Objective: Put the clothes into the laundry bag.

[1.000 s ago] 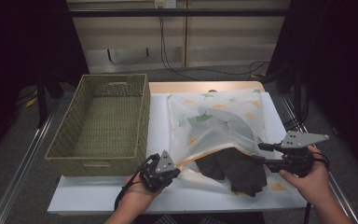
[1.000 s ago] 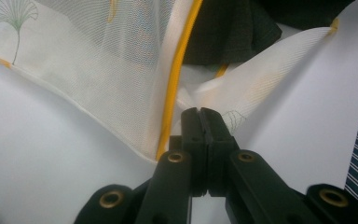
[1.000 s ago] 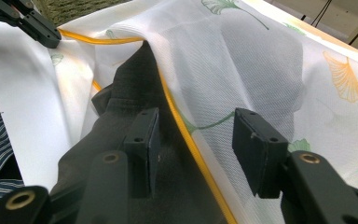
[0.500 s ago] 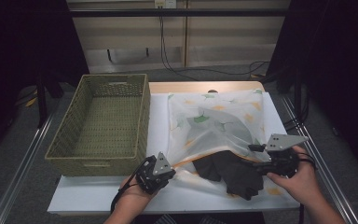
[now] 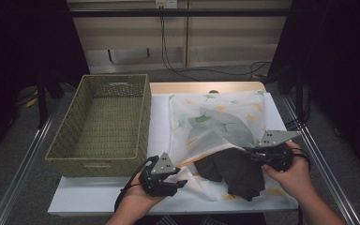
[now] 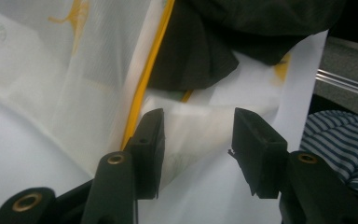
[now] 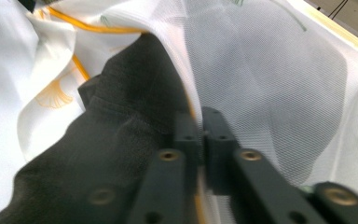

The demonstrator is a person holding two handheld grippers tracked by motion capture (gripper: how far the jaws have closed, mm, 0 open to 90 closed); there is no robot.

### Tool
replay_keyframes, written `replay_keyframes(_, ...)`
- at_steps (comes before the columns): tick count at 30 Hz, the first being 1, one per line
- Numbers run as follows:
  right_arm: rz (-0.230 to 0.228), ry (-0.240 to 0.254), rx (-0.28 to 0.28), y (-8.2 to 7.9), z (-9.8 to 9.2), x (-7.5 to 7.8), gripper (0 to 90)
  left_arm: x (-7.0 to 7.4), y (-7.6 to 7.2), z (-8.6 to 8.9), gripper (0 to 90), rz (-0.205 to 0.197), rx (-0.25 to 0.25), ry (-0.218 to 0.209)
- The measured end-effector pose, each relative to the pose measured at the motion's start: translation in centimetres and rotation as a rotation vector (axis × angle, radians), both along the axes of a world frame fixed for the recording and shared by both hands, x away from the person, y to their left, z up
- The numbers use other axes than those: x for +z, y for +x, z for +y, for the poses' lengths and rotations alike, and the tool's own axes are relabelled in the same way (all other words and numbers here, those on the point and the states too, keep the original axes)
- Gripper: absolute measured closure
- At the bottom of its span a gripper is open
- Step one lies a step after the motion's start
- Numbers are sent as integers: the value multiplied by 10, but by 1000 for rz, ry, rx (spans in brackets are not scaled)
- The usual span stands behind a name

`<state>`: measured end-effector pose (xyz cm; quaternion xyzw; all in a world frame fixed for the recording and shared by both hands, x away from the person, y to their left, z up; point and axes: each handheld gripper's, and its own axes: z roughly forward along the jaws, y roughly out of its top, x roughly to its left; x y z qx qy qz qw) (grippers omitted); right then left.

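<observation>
Item: translucent white mesh laundry bag (image 5: 215,126), printed with green and yellow leaves, orange-yellow trim along its mouth, lying on the white table (image 5: 89,199) at centre-right; a dark, soft, crumpled garment (image 5: 236,171) half in, half out of the mouth at about five o'clock of the bag. Change noted: the left gripper (image 5: 176,183), which pinched the bag's near corner a second ago, has just been opening; its jaws now stand partly apart with the thin mesh edge (image 6: 191,126) loose between them, pads not pressing. The right gripper (image 5: 253,152), wide earlier, has shifted inward and just closed; its jaws are pinched tight on the bag's upper mouth edge beside the trim (image 7: 192,121), at three o'clock of the garment. Reading: the grip on the bag has passed from left to right, probably to lift the mouth open for stuffing. Woven olive basket (image 5: 101,124), rectangular and stiff, stands at nine o'clock, untouched.
</observation>
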<state>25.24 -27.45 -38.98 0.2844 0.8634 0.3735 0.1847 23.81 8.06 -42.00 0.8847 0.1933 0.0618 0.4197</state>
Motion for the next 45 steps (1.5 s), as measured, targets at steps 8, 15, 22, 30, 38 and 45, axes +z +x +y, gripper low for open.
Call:
replay_keyframes(8, -11, 16, 17, -3, 0, 7, 895, 6, 2, -21, 436, 39, -16, -30)
replay_keyframes(15, -28, 26, 19, -5, 0, 12, 895, 4, 4, -51, 358, 61, -20, -29)
replay_keyframes(22, -43, 28, 23, -8, -1, 14, 894, -2, 13, -78, 312, 89, 1, -31)
replay_keyframes(30, -47, 37, 26, -10, -3, 15, 894, -10, 24, -101, 317, 104, 30, -20)
replay_keyframes(38, -49, 36, 31, -11, -4, 16, 893, -18, 32, -115, 280, 106, 60, -9)
replay_keyframes(45, -56, 33, 34, -12, -2, 15, 894, -19, 37, -123, 242, 124, 72, -43)
